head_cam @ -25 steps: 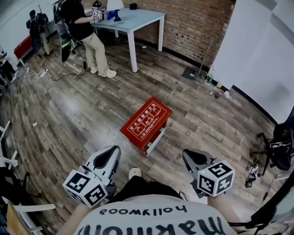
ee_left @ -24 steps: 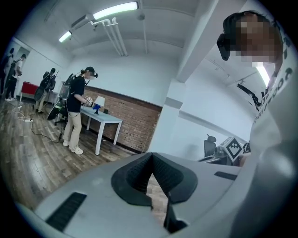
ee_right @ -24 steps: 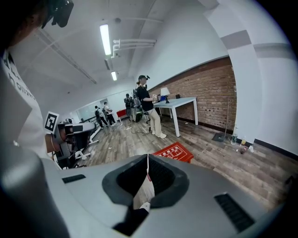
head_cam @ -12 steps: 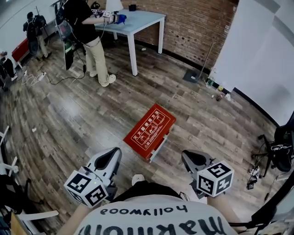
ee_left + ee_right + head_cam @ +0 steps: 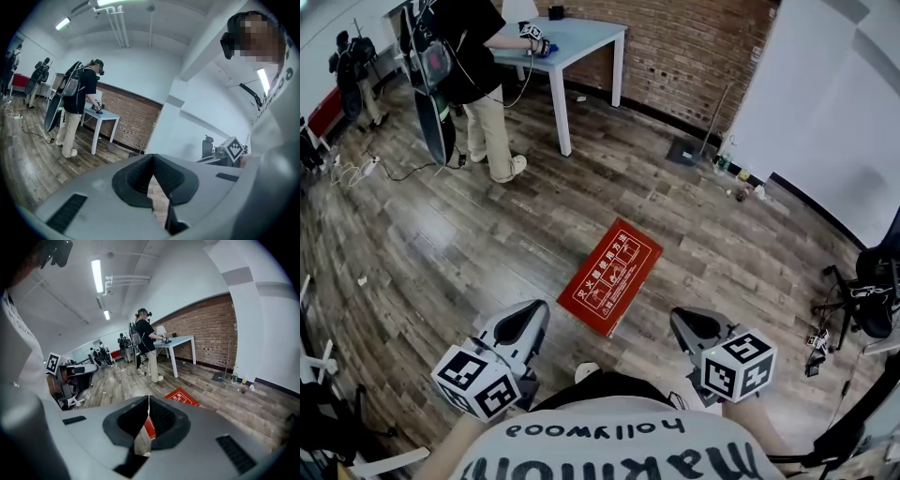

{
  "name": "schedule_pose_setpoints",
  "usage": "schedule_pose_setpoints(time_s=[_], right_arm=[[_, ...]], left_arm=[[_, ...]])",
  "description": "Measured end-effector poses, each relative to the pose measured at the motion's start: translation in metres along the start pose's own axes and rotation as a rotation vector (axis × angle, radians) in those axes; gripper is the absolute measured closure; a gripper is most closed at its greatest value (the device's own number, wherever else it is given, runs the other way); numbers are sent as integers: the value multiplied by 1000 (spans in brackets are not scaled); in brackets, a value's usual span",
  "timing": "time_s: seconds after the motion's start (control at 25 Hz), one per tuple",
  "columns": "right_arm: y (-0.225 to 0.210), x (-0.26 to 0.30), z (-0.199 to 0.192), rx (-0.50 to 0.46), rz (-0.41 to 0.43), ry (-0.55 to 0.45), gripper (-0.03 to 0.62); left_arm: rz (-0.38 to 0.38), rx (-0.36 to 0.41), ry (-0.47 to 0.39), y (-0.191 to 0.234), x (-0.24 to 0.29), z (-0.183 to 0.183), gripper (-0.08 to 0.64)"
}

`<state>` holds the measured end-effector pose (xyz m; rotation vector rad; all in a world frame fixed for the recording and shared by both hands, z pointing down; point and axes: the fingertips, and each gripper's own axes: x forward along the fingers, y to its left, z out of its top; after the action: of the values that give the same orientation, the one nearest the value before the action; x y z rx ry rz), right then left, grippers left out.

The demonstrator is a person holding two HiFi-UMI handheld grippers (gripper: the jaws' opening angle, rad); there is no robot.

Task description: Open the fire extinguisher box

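The red fire extinguisher box [image 5: 611, 275] lies flat on the wooden floor with its printed lid closed. It also shows as a red slab [image 5: 182, 397] beyond the jaws in the right gripper view. My left gripper [image 5: 536, 309] hangs in the air short of the box and to its left, jaws shut with nothing between them [image 5: 153, 157]. My right gripper [image 5: 680, 317] is held to the box's right, also clear of it, its jaws shut and empty [image 5: 149, 398]. The left gripper view does not show the box.
A person [image 5: 469, 56] stands at a white table [image 5: 581, 39] at the back left, by a brick wall [image 5: 684, 47]. Bottles [image 5: 741, 180] stand along the white wall at right. A black chair [image 5: 867, 291] and cables sit at the far right. My shoe [image 5: 586, 371] is near the box.
The head view has drifted, so the box sits a little lower and further right in the frame. The person at the table has shifted stance. Both grippers keep their places, still shut.
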<state>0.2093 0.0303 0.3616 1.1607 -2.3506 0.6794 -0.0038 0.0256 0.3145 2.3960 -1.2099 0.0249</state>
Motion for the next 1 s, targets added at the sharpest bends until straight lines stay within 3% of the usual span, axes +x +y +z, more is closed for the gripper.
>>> schedule_pose_setpoints(time_s=[0.32, 1.0], right_arm=[[13, 35, 9, 7, -20, -7, 580], [18, 47, 22, -14, -71, 56, 580]], left_arm=[[-48, 53, 24, 35, 8, 6, 554], [-91, -31, 63, 62, 16, 0, 554]])
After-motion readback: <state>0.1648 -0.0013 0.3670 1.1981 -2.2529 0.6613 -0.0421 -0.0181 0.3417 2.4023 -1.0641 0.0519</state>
